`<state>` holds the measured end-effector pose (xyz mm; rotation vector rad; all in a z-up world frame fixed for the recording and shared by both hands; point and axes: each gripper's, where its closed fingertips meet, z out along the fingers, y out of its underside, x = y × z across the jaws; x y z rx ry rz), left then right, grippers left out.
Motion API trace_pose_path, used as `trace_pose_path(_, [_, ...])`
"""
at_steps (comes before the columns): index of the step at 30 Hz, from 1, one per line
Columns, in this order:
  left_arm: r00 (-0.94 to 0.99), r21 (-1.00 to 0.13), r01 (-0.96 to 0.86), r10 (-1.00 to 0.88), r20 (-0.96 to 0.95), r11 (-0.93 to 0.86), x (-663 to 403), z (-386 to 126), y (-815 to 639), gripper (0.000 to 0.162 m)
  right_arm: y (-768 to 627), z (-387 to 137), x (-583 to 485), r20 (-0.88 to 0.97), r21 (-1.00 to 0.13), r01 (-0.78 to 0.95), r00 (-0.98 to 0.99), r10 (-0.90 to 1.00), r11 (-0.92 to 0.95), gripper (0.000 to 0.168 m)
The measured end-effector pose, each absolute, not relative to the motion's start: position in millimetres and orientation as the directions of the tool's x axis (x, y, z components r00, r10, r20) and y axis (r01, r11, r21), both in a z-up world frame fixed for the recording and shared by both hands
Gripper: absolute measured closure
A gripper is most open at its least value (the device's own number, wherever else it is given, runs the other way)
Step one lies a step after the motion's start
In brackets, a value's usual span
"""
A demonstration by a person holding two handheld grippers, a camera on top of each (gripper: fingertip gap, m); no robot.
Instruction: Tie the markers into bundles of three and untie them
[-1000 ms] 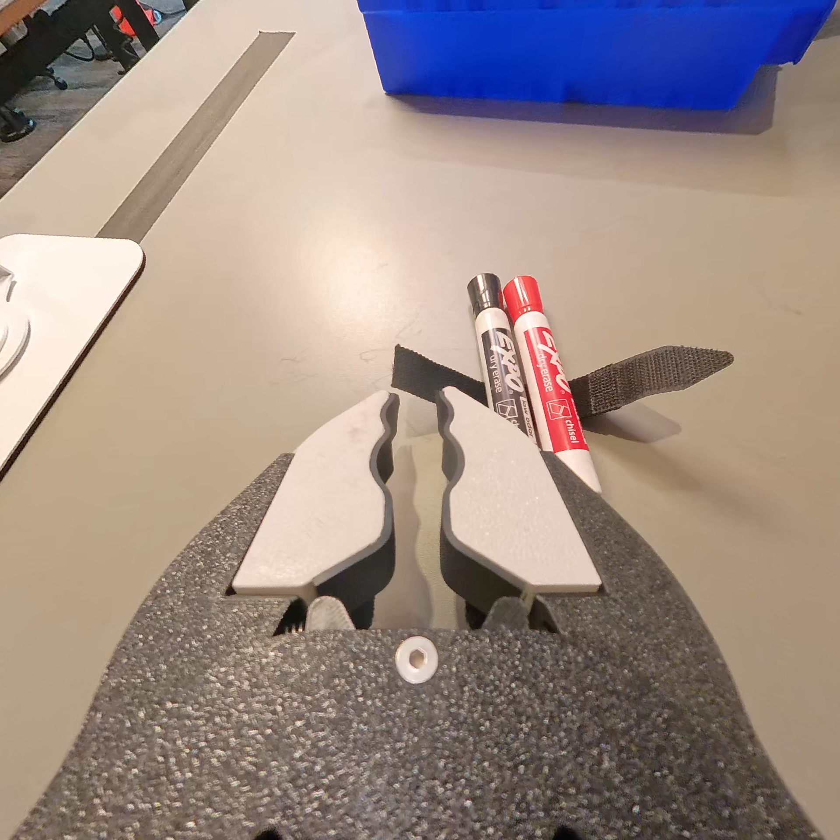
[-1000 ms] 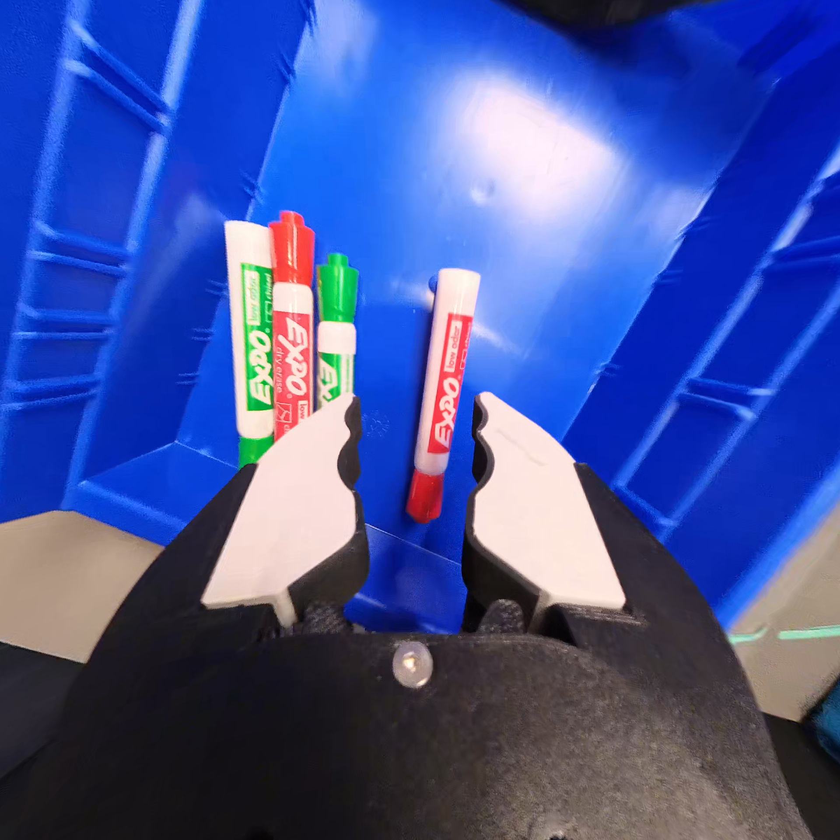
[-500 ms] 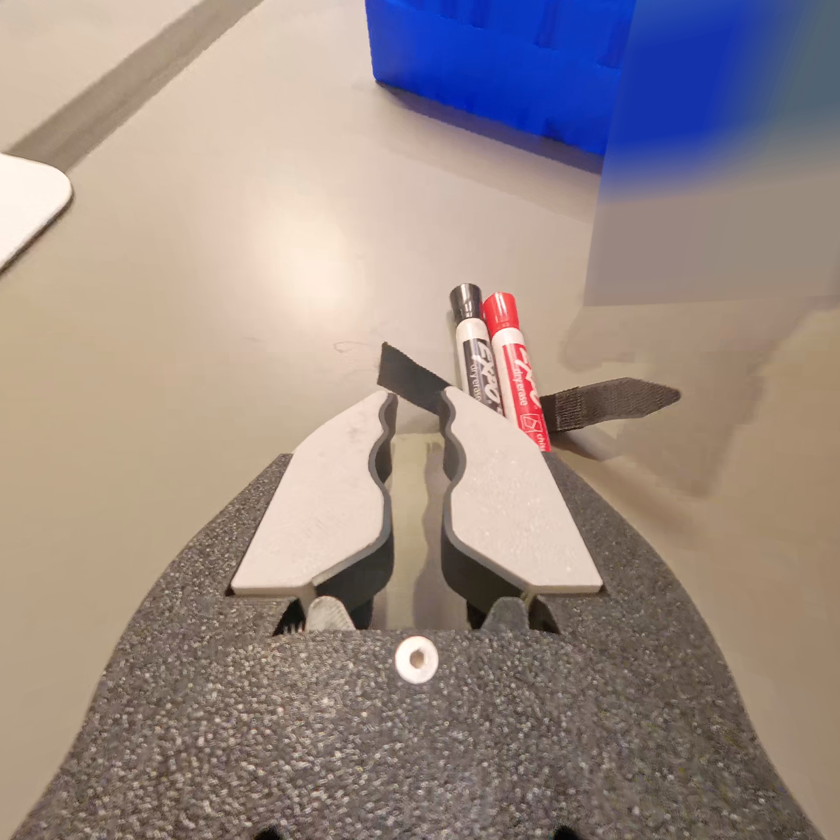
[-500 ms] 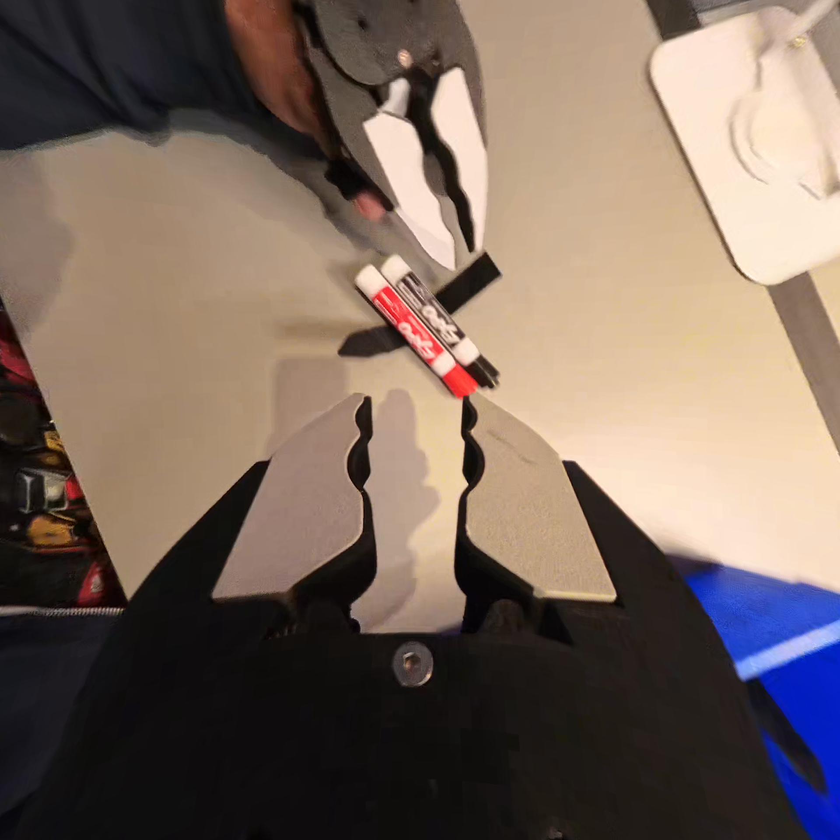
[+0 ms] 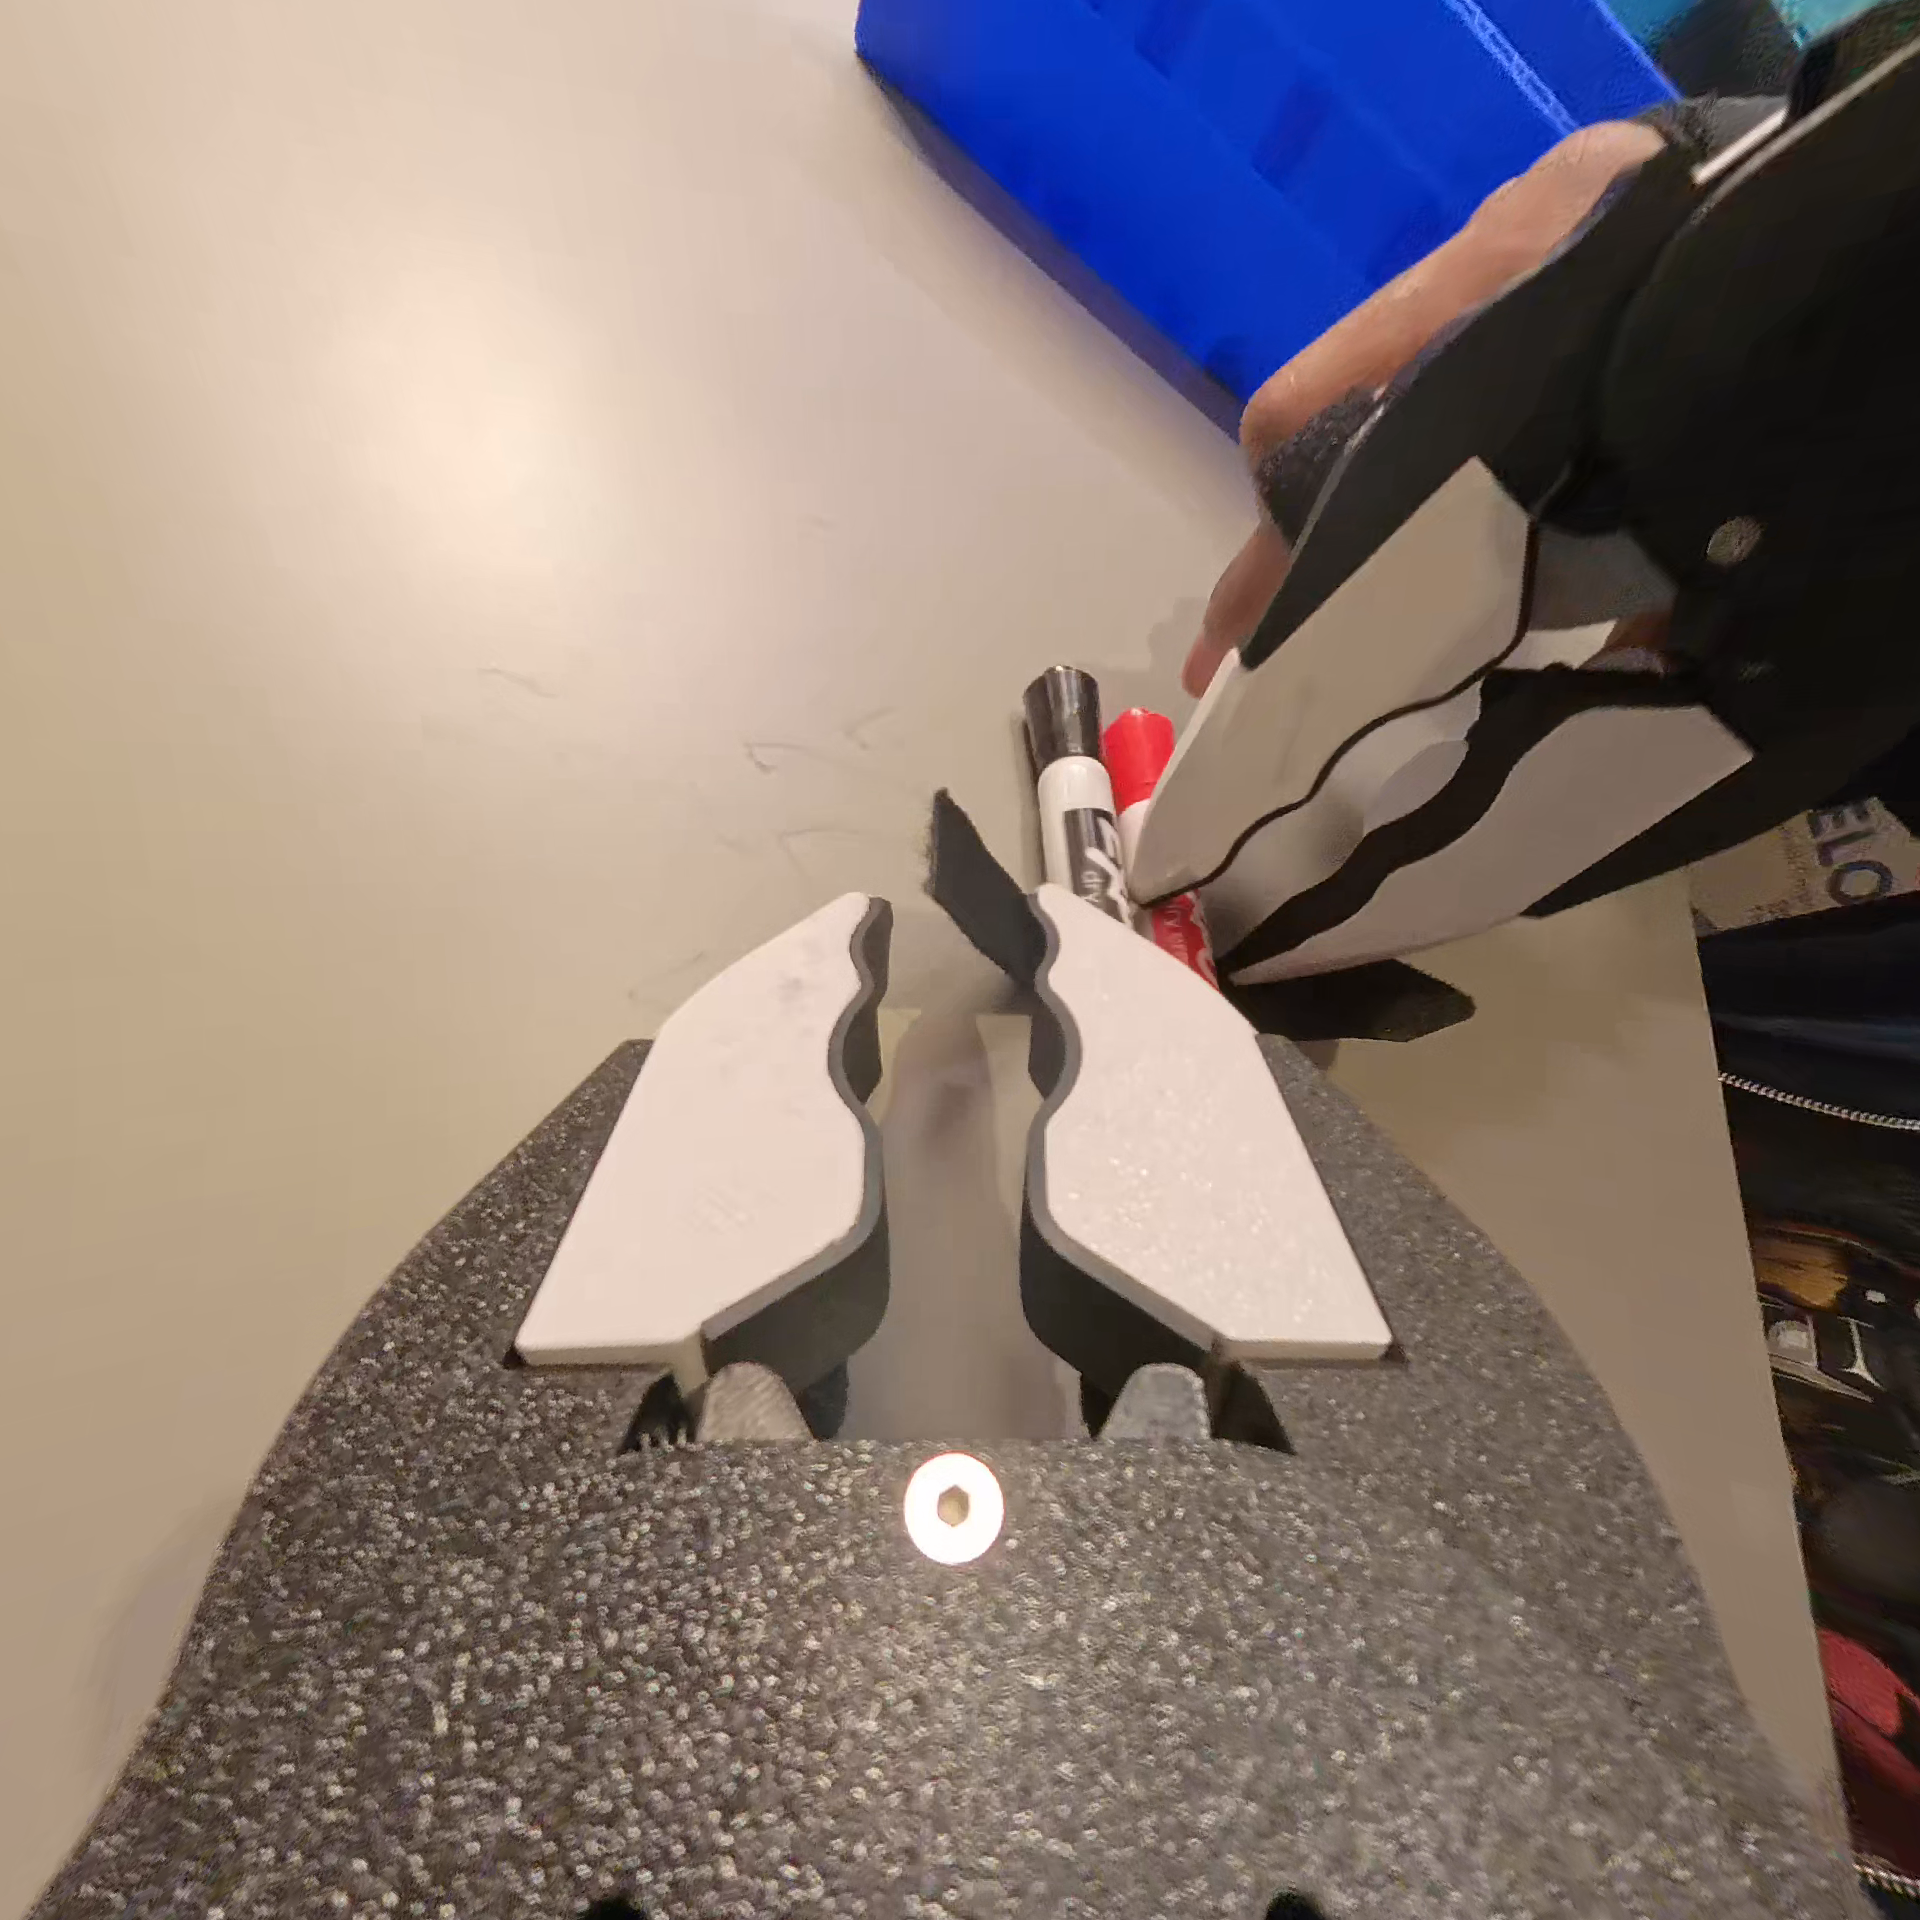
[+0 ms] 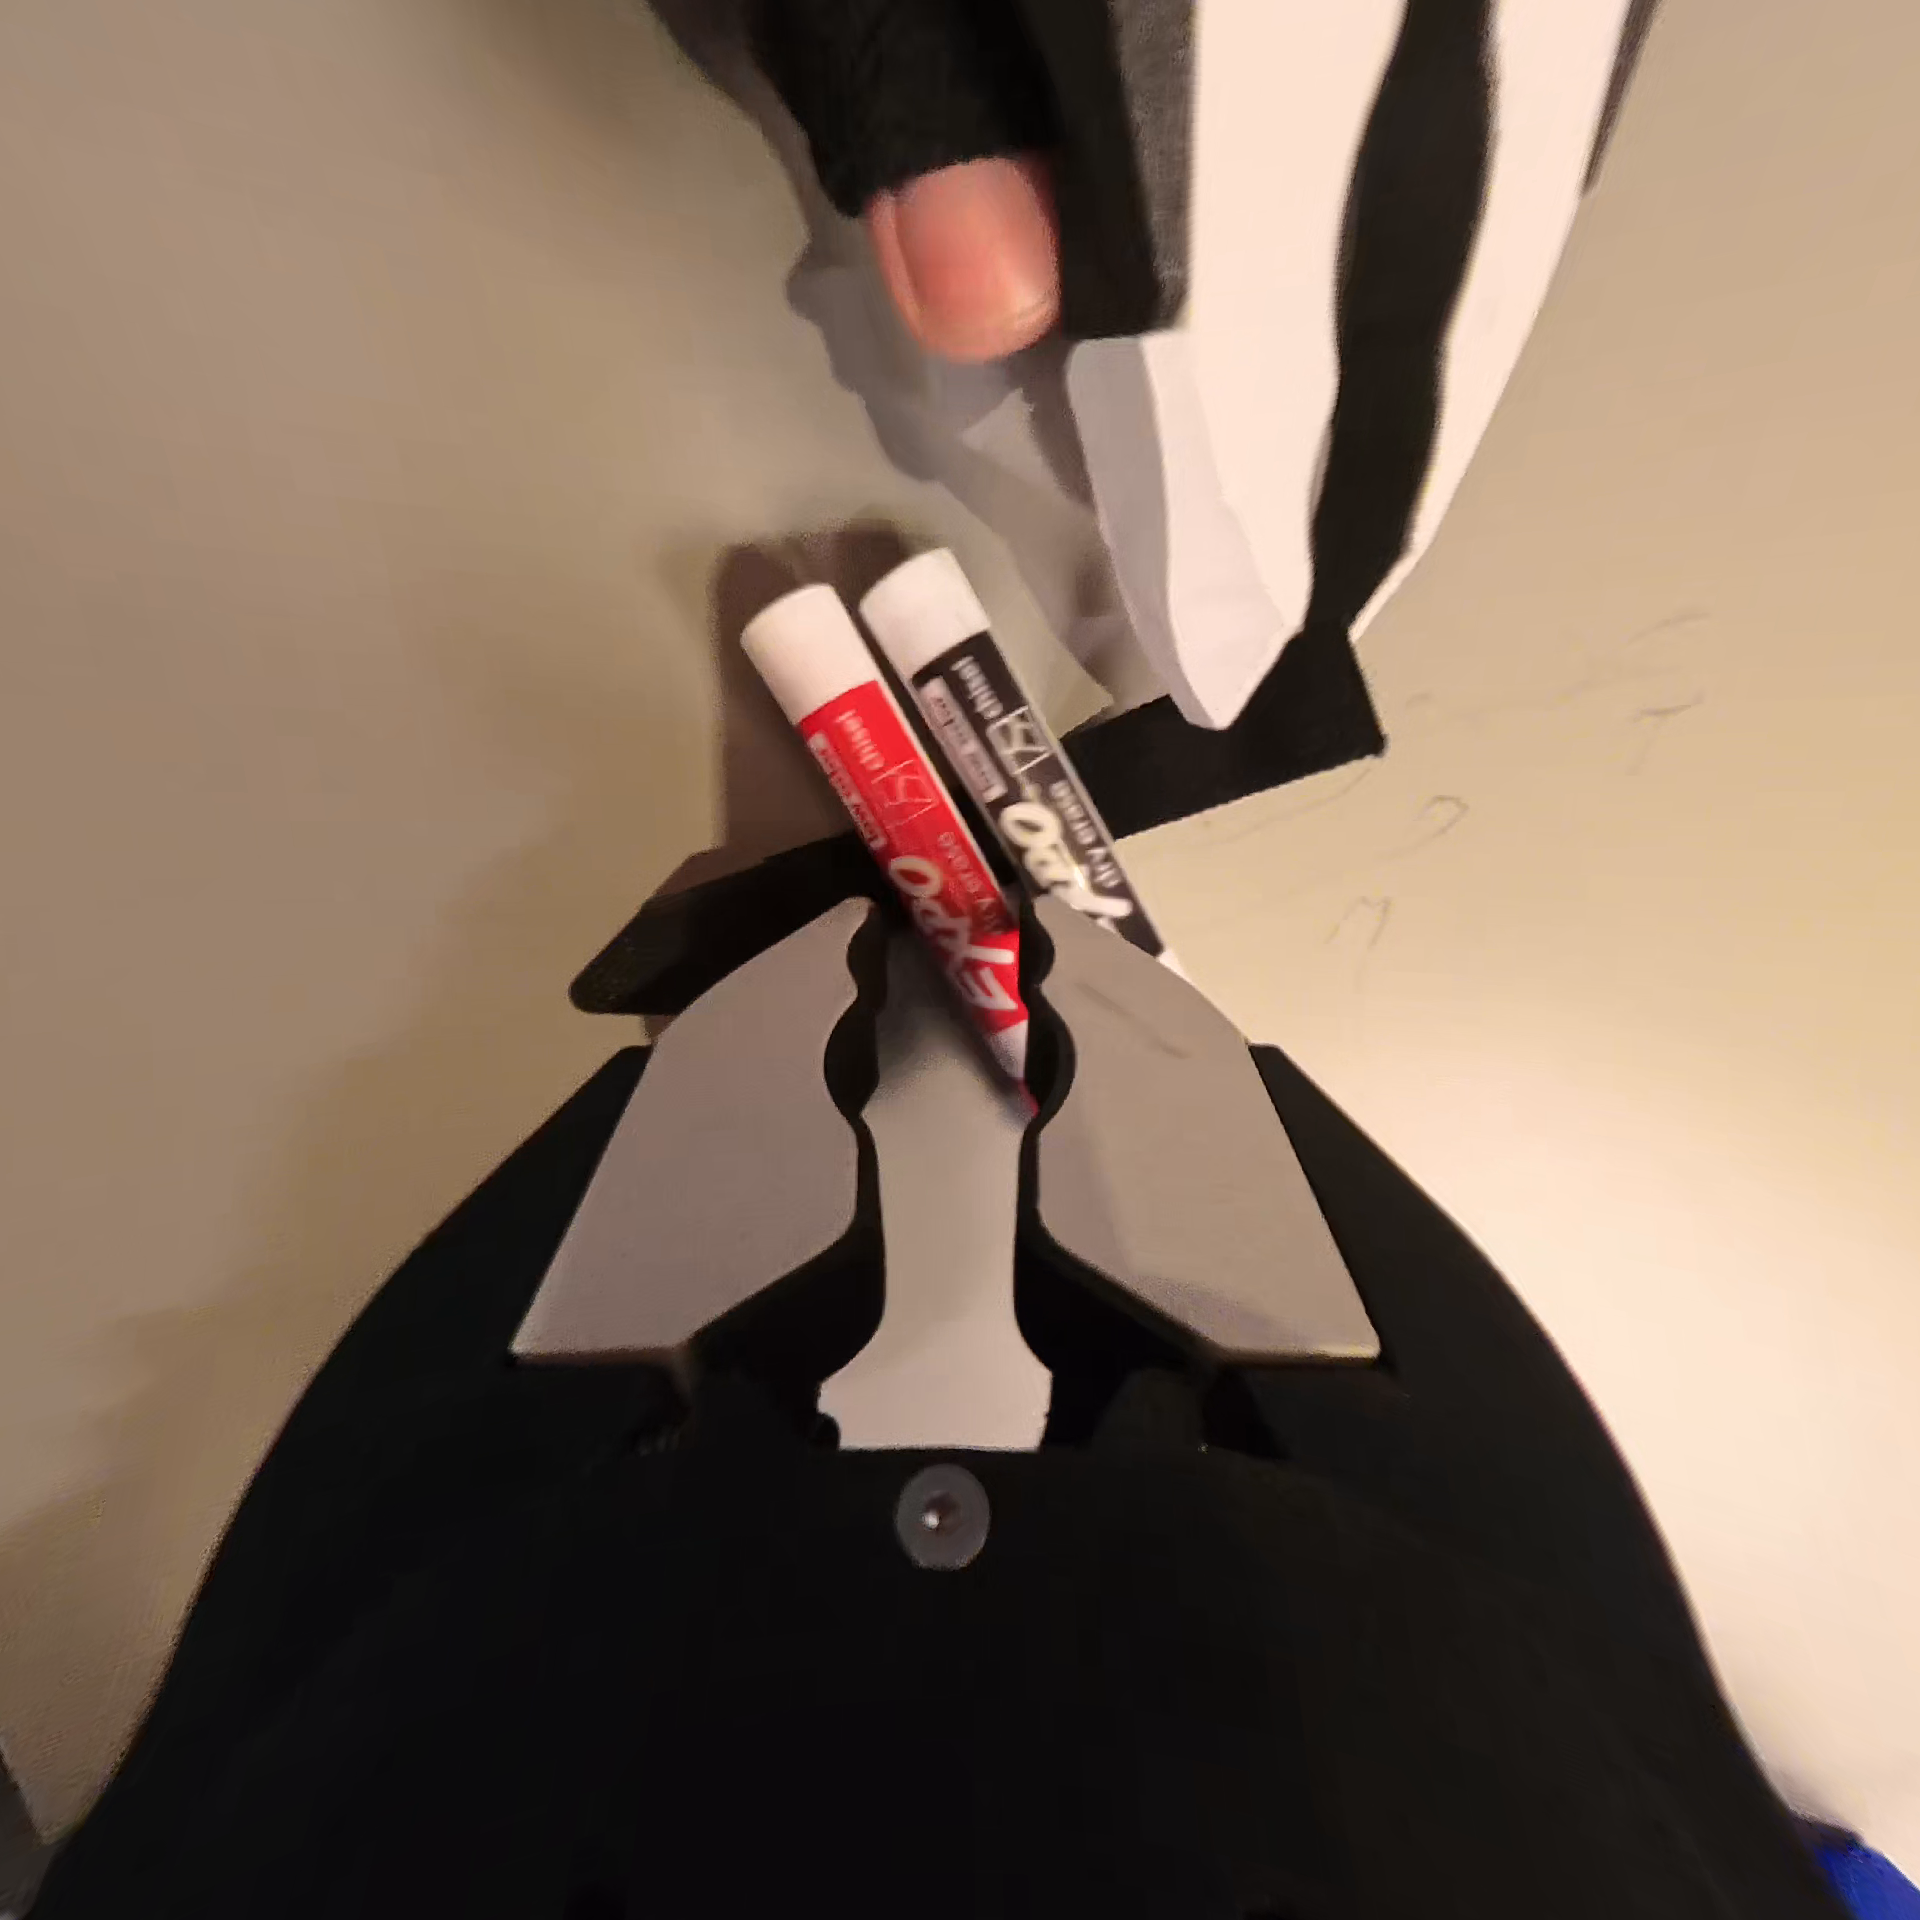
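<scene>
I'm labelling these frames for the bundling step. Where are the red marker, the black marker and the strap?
red marker [image 6: 831,717], right wrist view, on its barrel.
black marker [image 5: 1062,712], left wrist view, on its cap.
strap [image 6: 1205,764], right wrist view, on its far end.

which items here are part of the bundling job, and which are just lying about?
In the job:
- black marker
- red marker
- black strap lying under both markers
- right hand-held gripper, open, fingers around the red marker
- left hand-held gripper, open, empty
- blue bin

Lying about:
- nothing else on the table
</scene>
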<state>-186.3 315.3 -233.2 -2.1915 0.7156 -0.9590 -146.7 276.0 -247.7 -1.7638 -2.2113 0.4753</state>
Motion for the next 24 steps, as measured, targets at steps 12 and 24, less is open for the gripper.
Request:
trace_pose_path(12, [0.578, -0.701, -0.284, -0.7, 0.419, -0.654, -175, -240, 314, 0.159, 261, -227, -130, -0.008, -0.417, 0.9, -0.145, 0.989, 0.129, 0.149])
trace_pose_path(24, [0.542, -0.716, -0.227, -0.696, 0.47, -0.66, -177, -232, 311, 0.158, 378, -126, 116, 0.182, -0.462, 0.755, 0.594, 0.784, -0.465, 0.148])
